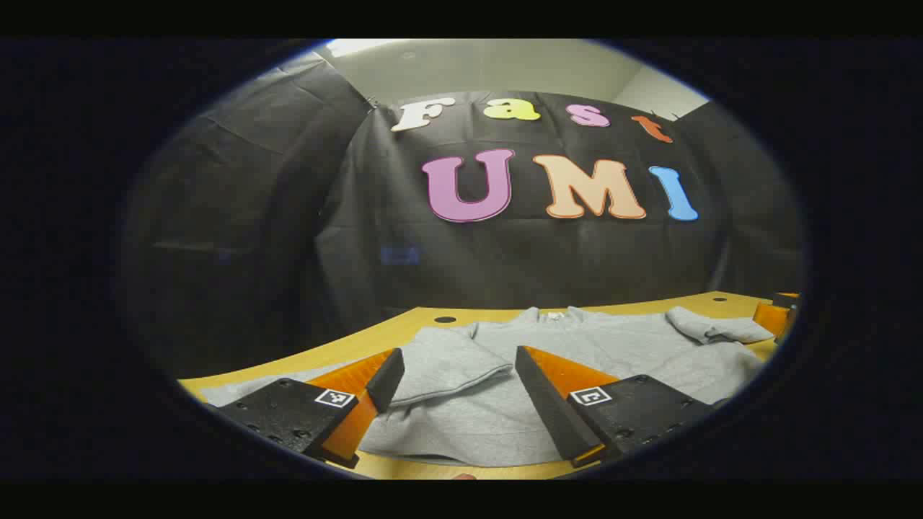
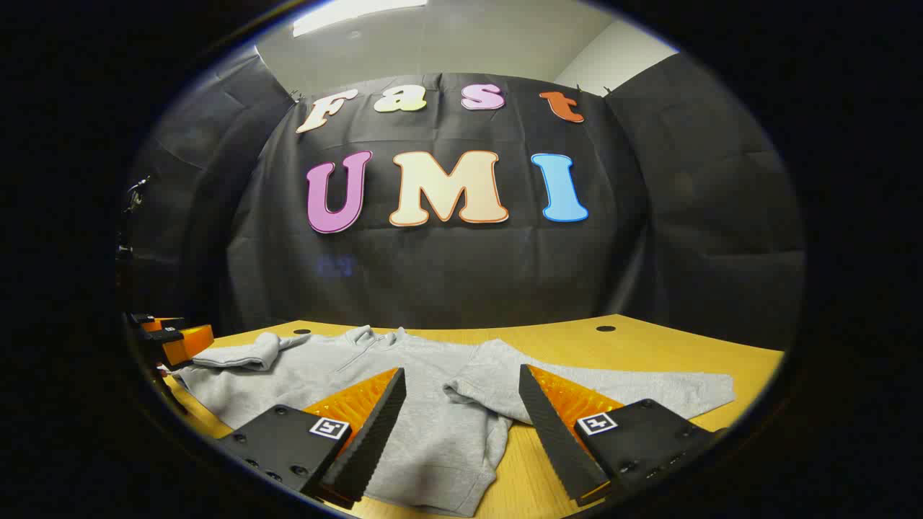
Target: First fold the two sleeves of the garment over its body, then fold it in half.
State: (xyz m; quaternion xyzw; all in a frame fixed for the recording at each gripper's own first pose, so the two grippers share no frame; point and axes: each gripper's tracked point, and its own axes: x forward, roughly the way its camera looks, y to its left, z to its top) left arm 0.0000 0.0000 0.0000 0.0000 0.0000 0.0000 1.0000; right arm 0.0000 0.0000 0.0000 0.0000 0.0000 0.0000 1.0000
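Observation:
A grey sweatshirt (image 1: 577, 346) lies flat on the wooden table (image 1: 375, 339), collar toward the far wall. In the left gripper view, my left gripper (image 1: 460, 360) is open above the garment's left side, where the left sleeve (image 1: 440, 364) starts and runs off to the left. In the right gripper view, my right gripper (image 2: 462, 376) is open over the sweatshirt (image 2: 404, 367) where the right sleeve (image 2: 634, 389) leaves the body and stretches to the right. Neither gripper holds any cloth. Each gripper is seen from the other: the right gripper (image 1: 775, 313) and the left gripper (image 2: 173, 339), each beside a rumpled sleeve.
The table (image 2: 649, 353) has small dark holes near its far edge (image 2: 606, 329) (image 1: 445, 318). Black cloth walls close in the booth behind and at both sides. Bare tabletop shows to the right of the right sleeve and along the near edge.

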